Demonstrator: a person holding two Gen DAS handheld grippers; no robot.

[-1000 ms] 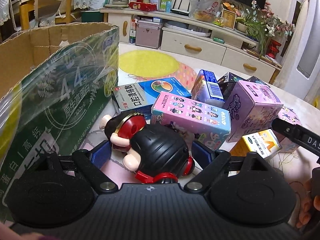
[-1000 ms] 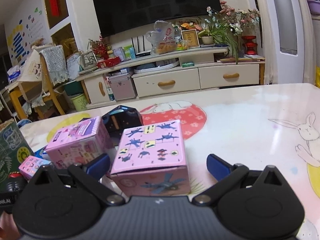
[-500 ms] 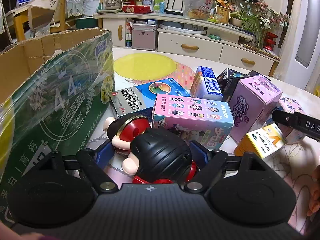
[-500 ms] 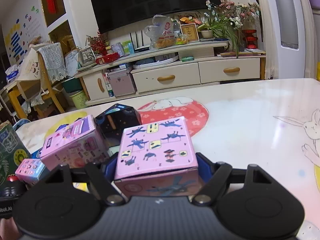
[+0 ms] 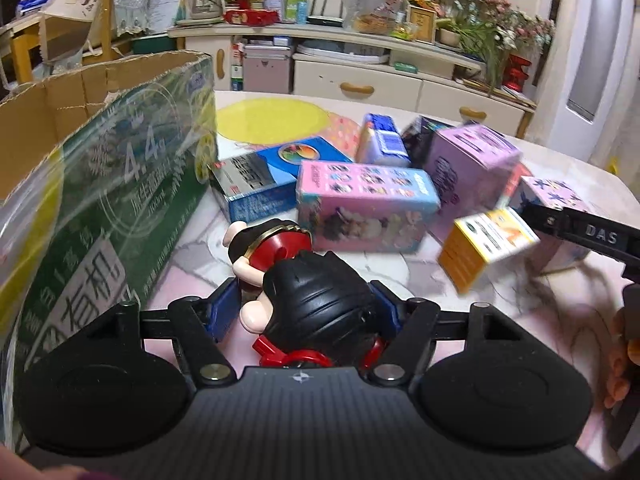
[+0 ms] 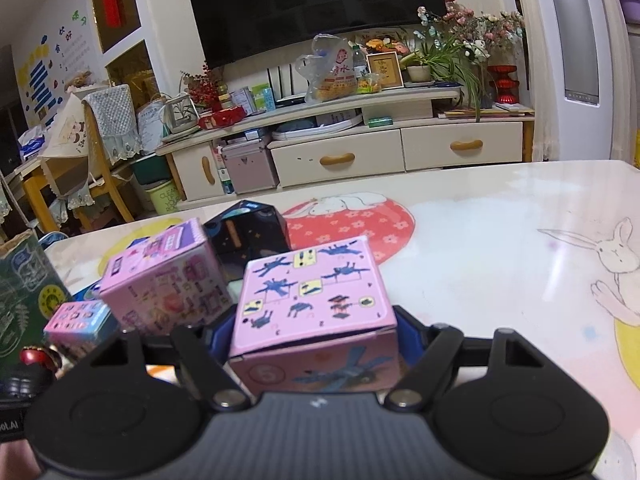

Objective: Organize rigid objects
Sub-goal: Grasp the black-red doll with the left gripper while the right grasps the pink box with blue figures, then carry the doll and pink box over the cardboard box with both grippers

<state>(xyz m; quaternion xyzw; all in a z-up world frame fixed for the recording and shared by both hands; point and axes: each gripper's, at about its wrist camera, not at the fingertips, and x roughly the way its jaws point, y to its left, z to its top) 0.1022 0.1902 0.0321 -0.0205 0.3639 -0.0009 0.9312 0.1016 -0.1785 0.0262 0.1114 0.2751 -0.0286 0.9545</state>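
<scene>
A toy figurine (image 5: 316, 304) with black hair and red trim lies on the table between the fingers of my left gripper (image 5: 304, 308). Its jaws are closing, and both blue pads touch the sides of the toy's head. My right gripper (image 6: 316, 328) is shut on a pink cube box (image 6: 312, 292) with blue figure drawings, one pad against each side. In the left wrist view the right gripper's black finger (image 5: 592, 236) reaches in from the right, in front of the same pink box (image 5: 556, 200).
A tall open green carton (image 5: 120, 184) stands close on the left. Behind the figurine lie a long pink box (image 5: 364, 200), a blue medicine box (image 5: 260, 184), a purple box (image 5: 472, 160) and a yellow-orange box (image 5: 488, 244). A black box (image 6: 248, 232) stands further back.
The left jaws have drawn in from wide apart onto the figurine. The right jaws have drawn in onto the pink box and stayed there.
</scene>
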